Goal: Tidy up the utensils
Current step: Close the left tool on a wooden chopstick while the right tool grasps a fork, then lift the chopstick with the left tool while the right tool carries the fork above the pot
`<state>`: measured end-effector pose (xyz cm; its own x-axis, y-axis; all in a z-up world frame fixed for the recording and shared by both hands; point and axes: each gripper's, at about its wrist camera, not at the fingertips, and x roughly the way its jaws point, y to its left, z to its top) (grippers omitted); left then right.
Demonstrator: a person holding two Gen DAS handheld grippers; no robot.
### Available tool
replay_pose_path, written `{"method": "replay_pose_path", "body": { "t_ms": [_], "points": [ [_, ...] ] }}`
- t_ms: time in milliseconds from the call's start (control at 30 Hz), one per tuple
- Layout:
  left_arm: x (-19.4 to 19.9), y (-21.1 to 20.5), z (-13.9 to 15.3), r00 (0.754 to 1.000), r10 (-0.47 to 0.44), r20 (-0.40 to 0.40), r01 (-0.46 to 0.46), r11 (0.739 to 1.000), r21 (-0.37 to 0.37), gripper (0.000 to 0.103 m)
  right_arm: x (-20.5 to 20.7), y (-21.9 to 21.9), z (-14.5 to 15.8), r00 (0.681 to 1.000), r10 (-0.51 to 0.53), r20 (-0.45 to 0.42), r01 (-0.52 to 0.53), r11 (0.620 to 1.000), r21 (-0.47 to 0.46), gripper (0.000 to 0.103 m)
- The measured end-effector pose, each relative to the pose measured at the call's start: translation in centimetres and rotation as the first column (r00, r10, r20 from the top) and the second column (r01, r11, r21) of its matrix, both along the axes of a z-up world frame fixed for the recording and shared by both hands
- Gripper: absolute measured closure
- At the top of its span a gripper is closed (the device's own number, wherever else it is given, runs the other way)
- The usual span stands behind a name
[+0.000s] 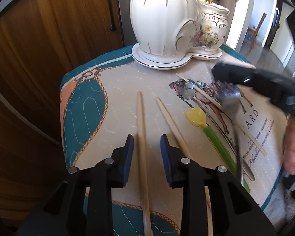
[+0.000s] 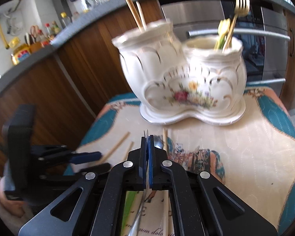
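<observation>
A white ceramic two-pot holder (image 1: 167,25) (image 2: 182,82) stands at the far end of the quilted mat (image 1: 118,82). It holds chopsticks (image 2: 131,5), a gold fork (image 2: 240,0) and a yellow-green utensil (image 2: 224,31). My left gripper (image 1: 147,149) is open, its jaws straddling a wooden chopstick (image 1: 140,122) that lies on the mat. A second chopstick (image 1: 167,114), a third chopstick (image 1: 202,94), a metal spoon (image 1: 188,90) and a yellow-and-green utensil (image 1: 206,129) lie to its right. My right gripper (image 2: 147,137) is shut on a metal fork (image 1: 231,98), held above the mat.
Wooden cabinet doors (image 1: 49,39) stand left of the table, a steel appliance (image 2: 265,39) stands behind the holder. The mat's left edge (image 1: 63,118) drops off close to my left gripper. A counter with bottles (image 2: 39,35) is at the far left.
</observation>
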<state>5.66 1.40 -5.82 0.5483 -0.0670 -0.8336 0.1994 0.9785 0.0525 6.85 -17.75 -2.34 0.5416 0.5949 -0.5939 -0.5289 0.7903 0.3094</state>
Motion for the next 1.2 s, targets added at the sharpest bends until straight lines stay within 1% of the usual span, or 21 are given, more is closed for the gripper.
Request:
{"method": "replay_pose_path", "body": {
  "t_ms": [33, 67, 100, 200, 300, 433, 467, 533, 567, 633, 667, 700, 800, 833, 867, 933, 967, 1100, 1167, 1200],
  "points": [
    [0.1, 0.0, 0.0, 1.0, 0.001, 0.0, -0.001, 1.0, -0.002, 0.083, -0.3, -0.4, 0.6, 1.0, 0.002, 0.016, -0.002, 1.0, 0.015, 0.1],
    [0.1, 0.1, 0.0, 1.0, 0.002, 0.001, -0.002, 1.0, -0.003, 0.095, -0.7, -0.7, 1.1, 0.999, 0.002, 0.035, -0.003, 1.0, 0.028, 0.1],
    [0.1, 0.1, 0.0, 1.0, 0.003, 0.003, -0.003, 1.0, -0.002, 0.097, -1.0, -0.9, 1.6, 0.999, 0.001, 0.054, -0.003, 0.999, 0.035, 0.1],
    [0.0, 0.3, 0.1, 1.0, 0.004, 0.011, -0.004, 1.0, -0.009, 0.097, -1.7, -2.0, 2.8, 0.995, -0.01, 0.1, 0.005, 0.999, 0.053, 0.1],
    [-0.7, 0.7, 0.8, 0.998, 0.018, 0.058, -0.016, 0.999, -0.037, 0.097, -2.5, -3.1, 4.2, 0.985, -0.046, 0.165, 0.034, 0.997, 0.073, 0.1],
    [-2.3, 1.8, 3.2, 0.982, 0.054, 0.181, -0.03, 0.991, -0.132, 0.097, -3.8, -5.1, 6.5, 0.956, -0.122, 0.269, 0.094, 0.989, 0.112, 0.1],
    [-2.8, 2.2, 4.2, 0.971, 0.06, 0.231, -0.02, 0.985, -0.172, 0.097, -3.9, -5.3, 7.0, 0.946, -0.144, 0.289, 0.113, 0.986, 0.12, 0.1],
    [-3.3, 2.8, 5.6, 0.957, 0.089, 0.277, -0.031, 0.978, -0.208, 0.097, -4.0, -6.1, 8.4, 0.913, -0.207, 0.352, 0.172, 0.977, 0.127, 0.1],
    [-3.6, 3.2, 6.5, 0.945, 0.1, 0.311, -0.023, 0.97, -0.242, 0.097, -3.9, -6.5, 9.3, 0.894, -0.241, 0.378, 0.203, 0.97, 0.136, 0.1],
    [-3.7, 3.6, 7.8, 0.93, 0.116, 0.349, -0.017, 0.962, -0.273, 0.097, -3.0, -6.7, 10.6, 0.877, -0.266, 0.4, 0.226, 0.963, 0.146, 0.1],
    [-3.7, 3.7, 8.7, 0.916, 0.117, 0.383, -0.002, 0.957, -0.289, 0.097, -2.9, -7.0, 11.0, 0.872, -0.273, 0.406, 0.231, 0.961, 0.151, 0.1],
    [-4.0, 3.6, 9.2, 0.905, 0.117, 0.409, 0.013, 0.954, -0.301, 0.097, -2.5, -7.3, 11.7, 0.86, -0.288, 0.421, 0.244, 0.957, 0.156, 0.1],
    [-3.2, 3.4, 11.5, 0.868, 0.124, 0.481, 0.046, 0.944, -0.327, 0.097, -1.2, -7.4, 12.8, 0.829, -0.326, 0.455, 0.285, 0.946, 0.157, 0.1],
    [-3.0, 3.4, 12.0, 0.861, 0.127, 0.493, 0.051, 0.942, -0.332, 0.097, -0.6, -7.6, 13.1, 0.819, -0.343, 0.46, 0.301, 0.939, 0.164, 0.1],
    [-2.5, 3.4, 12.8, 0.846, 0.132, 0.516, 0.061, 0.939, -0.339, 0.097, -0.2, -7.7, 13.3, 0.813, -0.354, 0.462, 0.31, 0.935, 0.172, 0.1],
    [-1.3, 3.0, 14.0, 0.821, 0.133, 0.555, 0.084, 0.934, -0.348, 0.097, 1.0, -8.0, 13.9, 0.789, -0.392, 0.473, 0.334, 0.92, 0.205, 0.1],
    [-0.7, 2.7, 14.6, 0.814, 0.133, 0.565, 0.086, 0.935, -0.345, 0.097, 1.2, -8.2, 14.1, 0.78, -0.404, 0.477, 0.342, 0.915, 0.216, 0.1],
    [2.8, 1.3, 16.0, 0.789, 0.128, 0.601, 0.106, 0.935, -0.339, 0.097, 2.5, -9.6, 14.7, 0.72, -0.487, 0.495, 0.385, 0.873, 0.299, 0.1],
    [4.3, 0.8, 16.6, 0.775, 0.135, 0.617, 0.113, 0.932, -0.345, 0.097, 3.1, -10.4, 14.7, 0.696, -0.524, 0.491, 0.404, 0.851, 0.335, 0.1],
    [4.9, 0.6, 17.0, 0.764, 0.142, 0.629, 0.12, 0.927, -0.355, 0.097, 3.2, -10.7, 14.8, 0.686, -0.539, 0.489, 0.409, 0.841, 0.353, 0.1]
  ]
}}
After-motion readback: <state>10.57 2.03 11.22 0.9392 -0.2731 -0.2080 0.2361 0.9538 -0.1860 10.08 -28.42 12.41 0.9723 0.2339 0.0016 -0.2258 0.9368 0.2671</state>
